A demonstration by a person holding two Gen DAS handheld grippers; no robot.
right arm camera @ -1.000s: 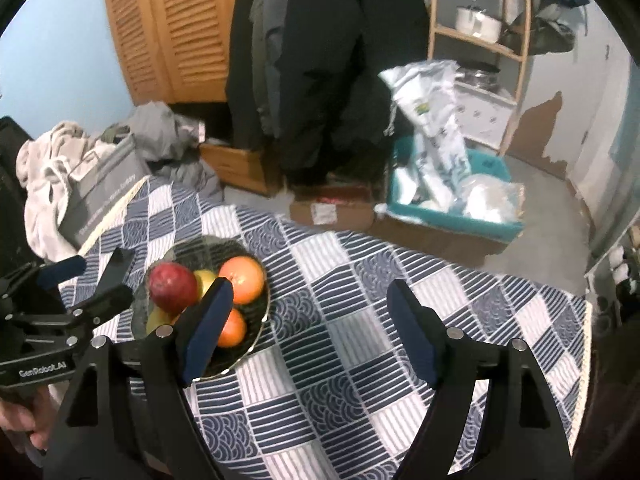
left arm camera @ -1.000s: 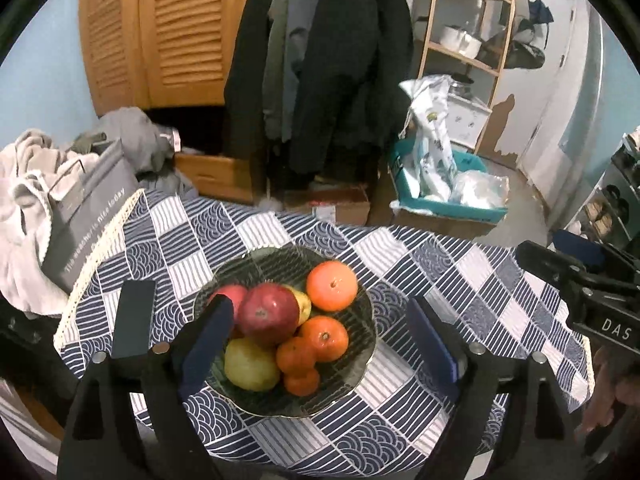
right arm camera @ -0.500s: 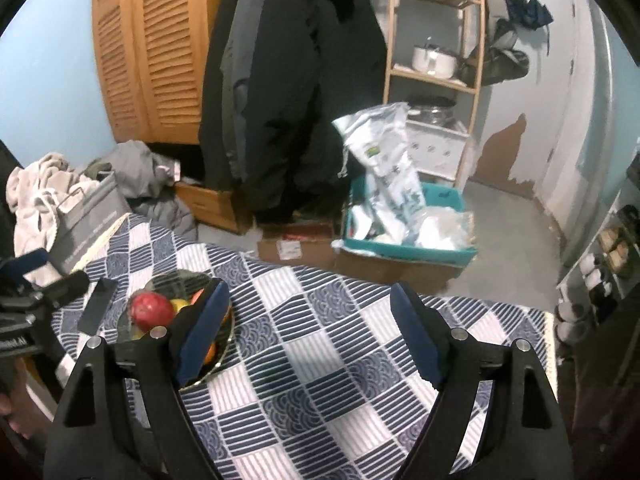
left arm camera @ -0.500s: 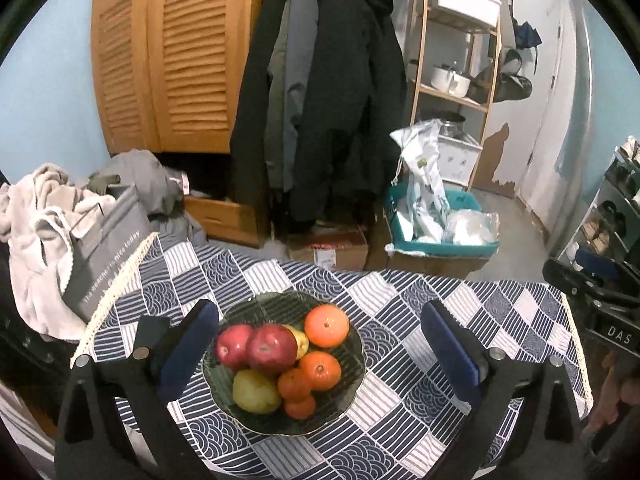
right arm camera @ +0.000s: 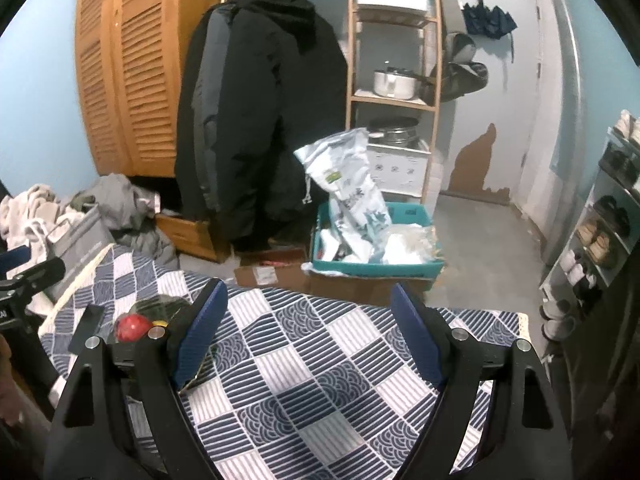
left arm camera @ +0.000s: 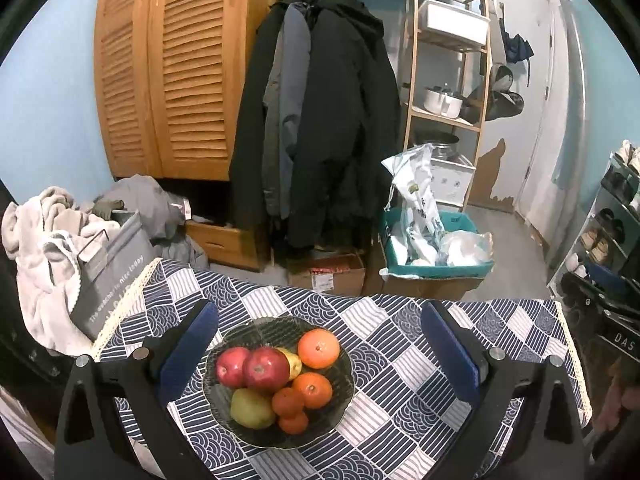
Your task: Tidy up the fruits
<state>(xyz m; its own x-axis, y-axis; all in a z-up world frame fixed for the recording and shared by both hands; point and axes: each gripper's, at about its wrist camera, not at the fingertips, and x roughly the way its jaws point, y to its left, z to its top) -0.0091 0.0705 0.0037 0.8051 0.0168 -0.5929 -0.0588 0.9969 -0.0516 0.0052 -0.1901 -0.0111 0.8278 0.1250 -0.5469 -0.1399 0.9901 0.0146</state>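
Eight or so fruits are sitting together in the dark glass bowl (left arm camera: 224, 360) near the left side of the table: two red apples (left arm camera: 266, 368) touching each other, a large orange (left arm camera: 319, 348) at the far rim, a yellow fruit (left arm camera: 295, 363) peeking out between them, a greenish pear (left arm camera: 251, 408) at the near rim, and a few smaller oranges (left arm camera: 312, 390) bunching beside it. Nothing is lying loose on the cloth in either view, so the gathering is looking finished, or close to it; I am judging that little is remaining beyond drawing back. The left gripper (left arm camera: 318, 354) is hanging over the bowl with its jaws having just been opening to their widest and nothing between them but air above the fruit. The right gripper (right arm camera: 310, 332) is hovering over bare cloth, well to the right of the bowl, its jaws spreading fairly wide and gripping nothing. A blue and white patchwork tablecloth (left arm camera: 392, 352) with a pale lace edge is covering the table. Beyond it, dark coats (left arm camera: 320, 120) are hanging from a rail, a louvred wooden wardrobe (left arm camera: 168, 80) is standing against the blue wall, a wooden shelf (left arm camera: 448, 112) is carrying a pot, a teal crate (left arm camera: 440, 268) is holding plastic bags, and laundry (left arm camera: 44, 236) is piling up at the left.
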